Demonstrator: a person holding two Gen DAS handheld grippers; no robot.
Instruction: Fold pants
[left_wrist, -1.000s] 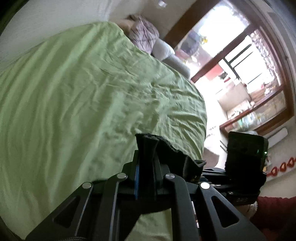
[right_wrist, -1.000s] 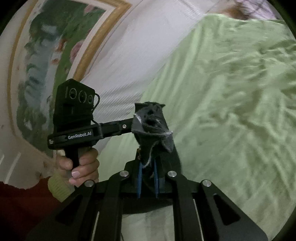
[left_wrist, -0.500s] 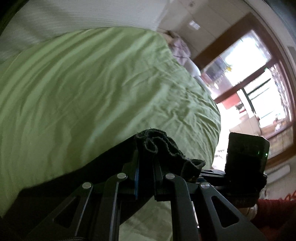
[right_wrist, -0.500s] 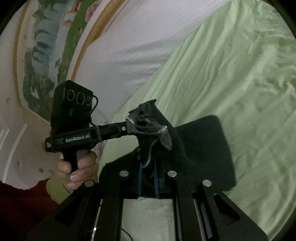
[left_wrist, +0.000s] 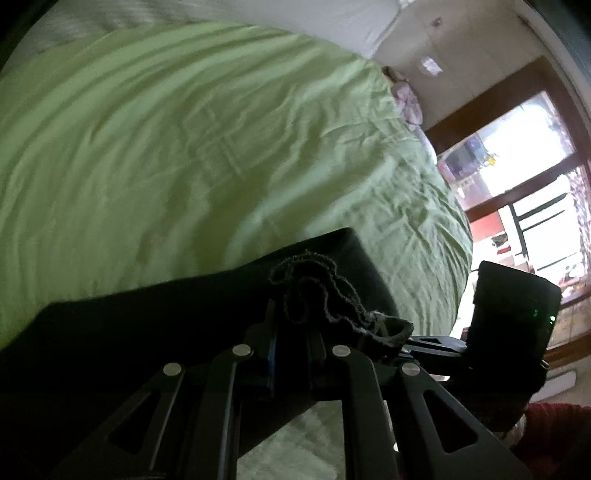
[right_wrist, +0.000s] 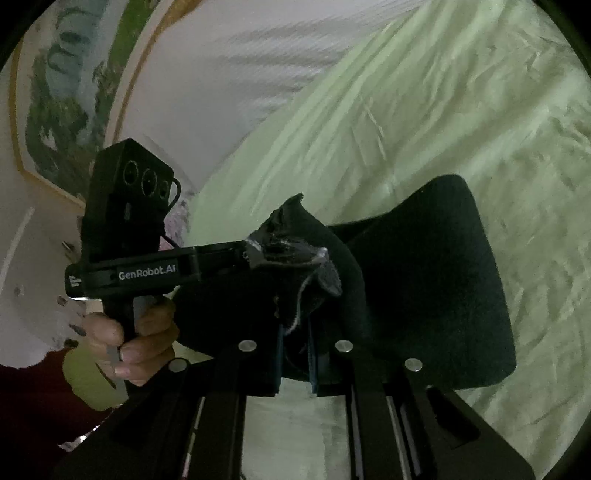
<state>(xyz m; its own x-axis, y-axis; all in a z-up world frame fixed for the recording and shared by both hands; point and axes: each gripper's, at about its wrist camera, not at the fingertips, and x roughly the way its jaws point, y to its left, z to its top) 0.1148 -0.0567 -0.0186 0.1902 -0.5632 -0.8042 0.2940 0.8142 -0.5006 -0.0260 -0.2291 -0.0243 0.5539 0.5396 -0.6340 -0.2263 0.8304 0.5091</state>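
Black pants (left_wrist: 155, 332) hang low in both wrist views over a green bedsheet (left_wrist: 192, 147), a bunched edge pinched in the left gripper (left_wrist: 291, 332) and another in the right gripper (right_wrist: 295, 332), seemingly held side by side to lay a fold.

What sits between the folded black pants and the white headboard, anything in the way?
Only bare green bedsheet between the pants and the headboard; the right wrist view shows it.

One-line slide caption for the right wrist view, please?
Right gripper pinches dark pants over green bedsheet, left gripper gripping alongside.
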